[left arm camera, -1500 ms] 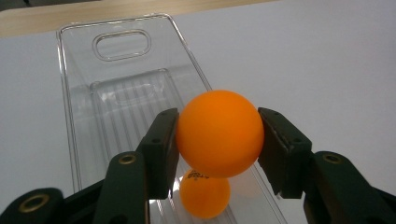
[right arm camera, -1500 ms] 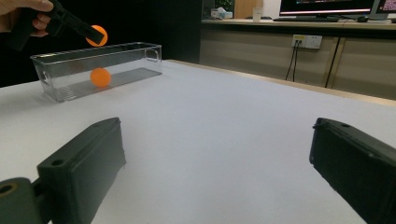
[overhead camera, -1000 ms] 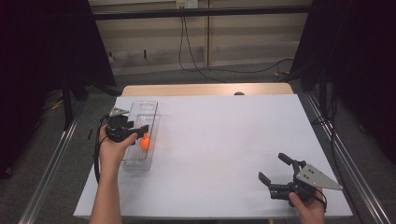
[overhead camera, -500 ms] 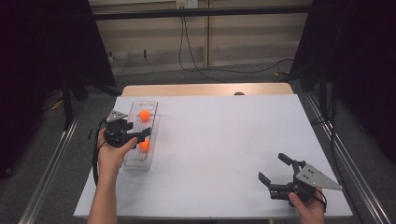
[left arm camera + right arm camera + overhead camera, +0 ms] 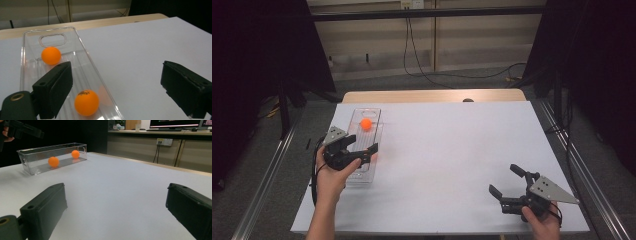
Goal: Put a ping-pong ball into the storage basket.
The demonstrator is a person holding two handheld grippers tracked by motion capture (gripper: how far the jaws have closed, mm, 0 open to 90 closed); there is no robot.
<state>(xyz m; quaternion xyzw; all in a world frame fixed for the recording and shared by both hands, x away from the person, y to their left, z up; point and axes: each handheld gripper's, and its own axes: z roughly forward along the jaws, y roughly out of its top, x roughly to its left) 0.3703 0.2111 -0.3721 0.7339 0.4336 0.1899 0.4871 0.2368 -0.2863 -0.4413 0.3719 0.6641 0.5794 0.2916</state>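
Orange ball (image 5: 86, 102) beside left fingers (image 5: 53, 90)

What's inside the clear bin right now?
Two orange balls lie in the clear bin: one near the far end by the handle cutout, one nearer. A black jaw covers part of the bin floor between them.

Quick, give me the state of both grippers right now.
Left gripper: open, fingers just opened, nothing between them, above the clear bin.
Right gripper: open, holding nothing.
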